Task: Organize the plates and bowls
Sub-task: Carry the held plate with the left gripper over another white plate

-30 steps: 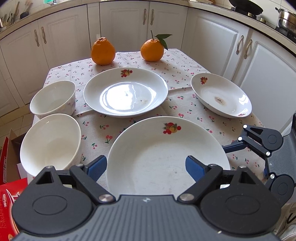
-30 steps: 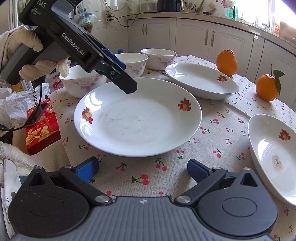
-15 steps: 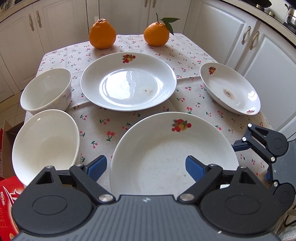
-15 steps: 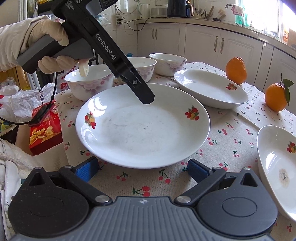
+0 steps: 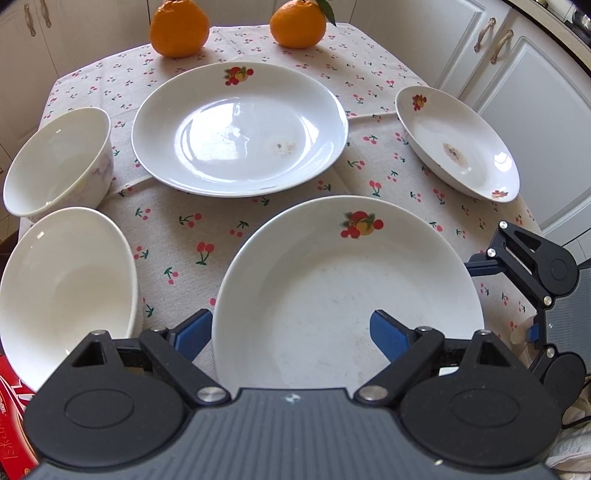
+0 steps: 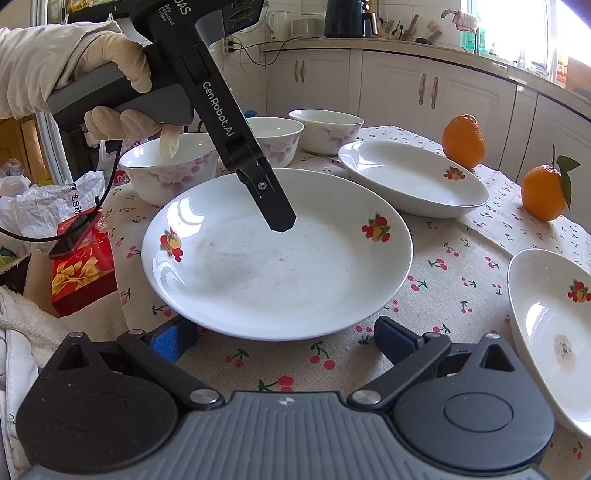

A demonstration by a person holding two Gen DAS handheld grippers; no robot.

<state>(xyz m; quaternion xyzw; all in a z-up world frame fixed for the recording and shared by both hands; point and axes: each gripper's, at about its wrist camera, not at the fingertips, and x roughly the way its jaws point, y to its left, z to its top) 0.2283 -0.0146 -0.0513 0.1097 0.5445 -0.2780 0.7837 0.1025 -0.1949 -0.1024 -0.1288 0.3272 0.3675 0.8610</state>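
A large white plate with fruit prints (image 5: 347,288) (image 6: 277,254) lies at the near edge of the table. My left gripper (image 5: 290,334) is open and hangs over this plate's near rim, tilted steeply down; it also shows in the right wrist view (image 6: 279,218). My right gripper (image 6: 284,339) is open and empty, low beside the same plate; it also shows in the left wrist view (image 5: 532,273). A second large plate (image 5: 240,129) lies beyond. A smaller stained plate (image 5: 458,144) sits at the right. Three white bowls stand at the left (image 5: 59,162) (image 5: 62,291) (image 6: 170,170).
Two oranges (image 5: 179,27) (image 5: 297,22) sit at the table's far edge. The cherry-print tablecloth (image 5: 177,229) covers the table. A red box (image 6: 81,273) and plastic bags lie beside the table. White kitchen cabinets (image 5: 535,85) surround it.
My left gripper has risen and tilted further down over the near plate. My right gripper has come a little closer to that plate. Both stay open.
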